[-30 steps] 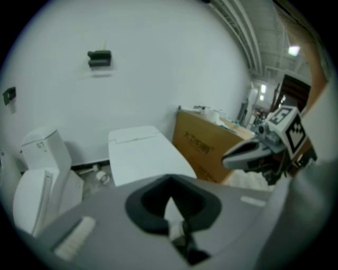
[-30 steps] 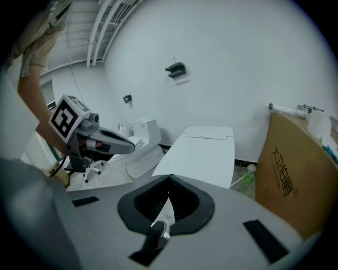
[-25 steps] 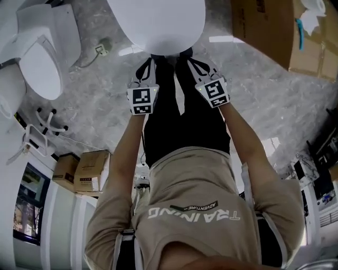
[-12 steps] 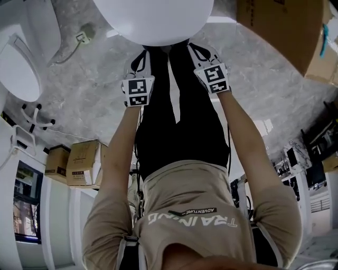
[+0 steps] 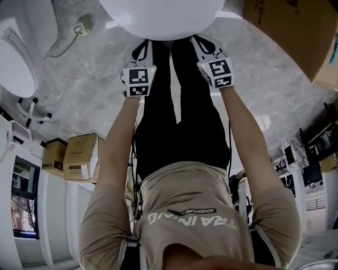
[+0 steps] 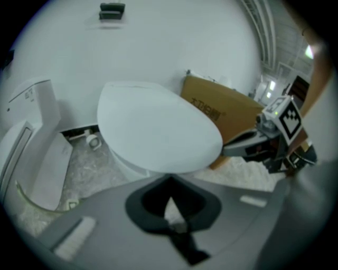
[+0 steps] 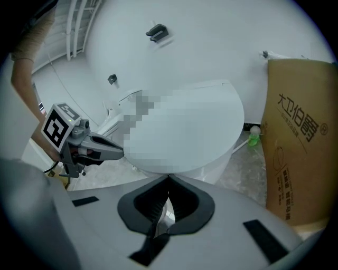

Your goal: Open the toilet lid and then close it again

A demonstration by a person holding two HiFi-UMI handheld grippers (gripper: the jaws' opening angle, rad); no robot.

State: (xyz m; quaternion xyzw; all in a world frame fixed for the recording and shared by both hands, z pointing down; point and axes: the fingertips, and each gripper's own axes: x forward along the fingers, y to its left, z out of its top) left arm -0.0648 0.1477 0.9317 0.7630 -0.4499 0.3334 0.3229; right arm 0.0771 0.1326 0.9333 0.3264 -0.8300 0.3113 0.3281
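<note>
**closed lid, two closed grippers at its front rim: where the lift could fail**

the toilet lid (image 5: pixel 158 16) lies flat and closed over the bowl, at the top of the head view, so the opening step looks not yet begun. the left gripper (image 5: pixel 141 52) and the right gripper (image 5: pixel 203 47) are held side by side, both pointing at the lid's front edge. in the left gripper view its jaws (image 6: pixel 169 182) meet at their tips with nothing between them, just below the lid's rim (image 6: pixel 158 134). the right gripper view shows the same: jaw tips together (image 7: pixel 169 182), empty, aimed at the underside of the front edge (image 7: pixel 227 100). whether either tip touches the rim cannot be told.

likely hazards, as judgements:
- the lid is smooth, rounded and probably slick; closed tips pushed under its edge may skid off rather than lift.
- if only one gripper catches, the lid may twist on its hinge.
- a tip that slips partway up would let the lid drop and slam on the bowl.
- lifting too fast could throw the lid back hard against whatever stands behind it.
- the cardboard box (image 7: pixel 301 137) stands near the bowl on the right side; a wide swing of the right gripper could strike it.
</note>
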